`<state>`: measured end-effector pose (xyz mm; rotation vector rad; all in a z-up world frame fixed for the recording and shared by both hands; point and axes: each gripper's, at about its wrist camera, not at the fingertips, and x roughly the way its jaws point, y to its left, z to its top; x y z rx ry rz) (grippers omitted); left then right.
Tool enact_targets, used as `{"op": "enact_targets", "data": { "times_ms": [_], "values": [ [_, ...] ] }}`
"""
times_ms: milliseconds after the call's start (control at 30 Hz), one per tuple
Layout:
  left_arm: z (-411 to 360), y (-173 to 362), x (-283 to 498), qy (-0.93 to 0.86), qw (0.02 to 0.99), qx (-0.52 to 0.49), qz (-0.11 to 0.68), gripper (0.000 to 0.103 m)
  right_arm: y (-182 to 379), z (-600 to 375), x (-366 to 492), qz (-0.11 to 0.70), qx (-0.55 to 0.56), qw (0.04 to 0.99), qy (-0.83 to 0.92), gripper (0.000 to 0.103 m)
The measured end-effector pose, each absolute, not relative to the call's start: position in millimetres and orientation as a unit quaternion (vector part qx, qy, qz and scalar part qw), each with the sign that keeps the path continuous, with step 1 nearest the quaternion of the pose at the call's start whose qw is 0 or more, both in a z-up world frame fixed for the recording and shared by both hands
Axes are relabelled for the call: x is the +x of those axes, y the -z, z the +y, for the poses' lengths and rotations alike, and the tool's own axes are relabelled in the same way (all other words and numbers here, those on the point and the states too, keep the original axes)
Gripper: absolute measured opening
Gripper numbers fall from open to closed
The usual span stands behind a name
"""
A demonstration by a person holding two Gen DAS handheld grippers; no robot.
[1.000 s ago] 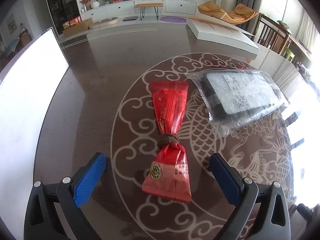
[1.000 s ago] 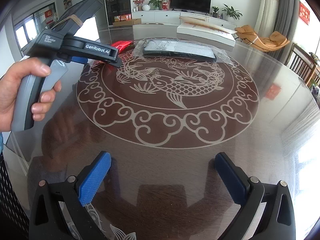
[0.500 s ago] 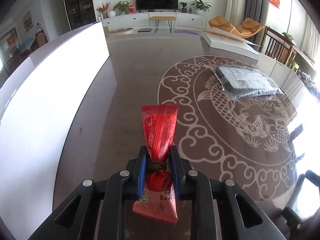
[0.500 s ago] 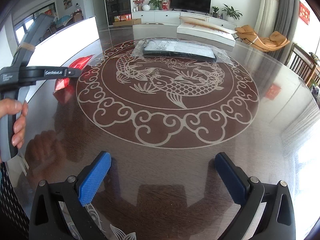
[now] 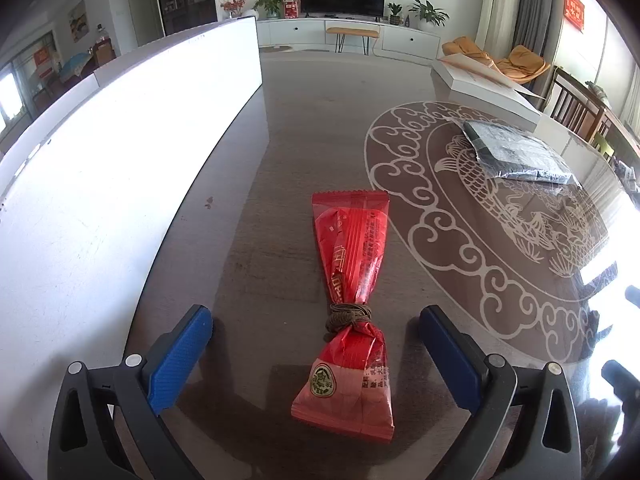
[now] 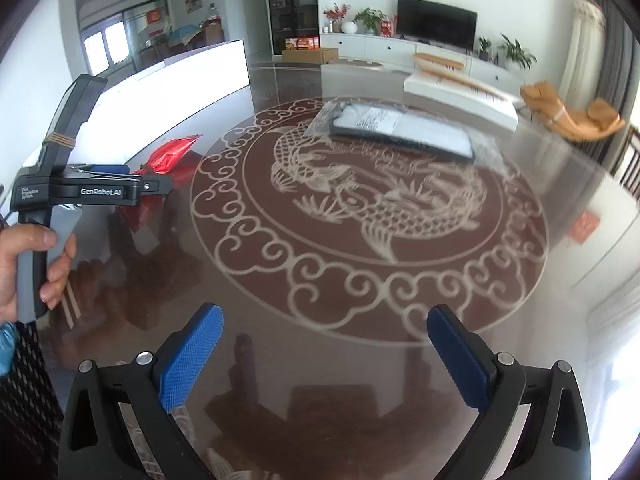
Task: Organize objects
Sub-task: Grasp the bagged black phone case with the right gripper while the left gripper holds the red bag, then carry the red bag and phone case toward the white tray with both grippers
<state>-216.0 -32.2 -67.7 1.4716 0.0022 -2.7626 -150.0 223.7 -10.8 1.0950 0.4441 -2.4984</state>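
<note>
A red snack packet tied round the middle with brown cord lies flat on the dark table, left of the round fish pattern. My left gripper is open with the packet between its blue pads, not touching it. The packet also shows in the right wrist view, behind the left gripper's body. A black item in clear plastic wrap lies on the pattern, also in the right wrist view. My right gripper is open and empty above the table's near side.
A long white panel runs along the table's left side. A flat white box sits at the far right of the table. The table is glossy with a fish pattern. Chairs stand at the right edge.
My left gripper carried the red packet left, off the pattern toward the white panel, then opened and let it go on the table. The right gripper has turned slightly left.
</note>
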Motion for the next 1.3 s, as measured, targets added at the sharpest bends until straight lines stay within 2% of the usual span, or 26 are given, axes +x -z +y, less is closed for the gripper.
{"op": "enact_targets", "data": {
  "times_ms": [100,200,267,333,433,600,700,767,833,1000,1167,1300],
  "values": [
    [-31,68,-217,0.883,0.006,0.470,0.001,0.103,-12,230,-206,0.259,0.341,0.270,0.863,0.102],
    [-31,68,-217,0.883,0.006,0.470,0.001,0.103,-13,228,-260,0.370,0.340,0.313,0.806,0.102],
    [-31,68,-217,0.883,0.006,0.470,0.000,0.103,-3,224,-292,0.402,0.383,0.331,0.763,0.101],
    [-31,68,-217,0.883,0.006,0.470,0.000,0.103,6,219,-316,0.414,0.410,0.339,0.739,0.093],
    [-31,68,-217,0.883,0.006,0.470,0.001,0.103,16,211,-336,0.417,0.416,0.346,0.731,0.093],
    [-31,67,-218,0.883,0.004,0.470,0.002,0.103,27,195,-368,0.372,0.427,0.353,0.745,0.095],
    [-31,67,-218,0.883,0.004,0.470,0.001,0.103,33,196,-392,0.305,0.469,0.351,0.751,0.103],
    [-31,67,-217,0.883,0.004,0.470,0.001,0.103,40,203,-406,0.241,0.512,0.343,0.750,0.103],
    [-30,67,-218,0.883,0.004,0.470,0.001,0.103,40,207,-409,0.221,0.515,0.322,0.763,0.103],
    [-30,68,-219,0.883,0.004,0.470,0.002,0.103,39,214,-392,0.171,0.529,0.249,0.793,0.103],
    [-30,68,-219,0.883,0.004,0.469,0.002,0.103,37,222,-350,0.123,0.521,0.188,0.824,0.095],
    [-30,68,-219,0.883,0.004,0.469,0.002,0.103,33,218,-310,0.109,0.511,0.168,0.836,0.095]
  ]
}}
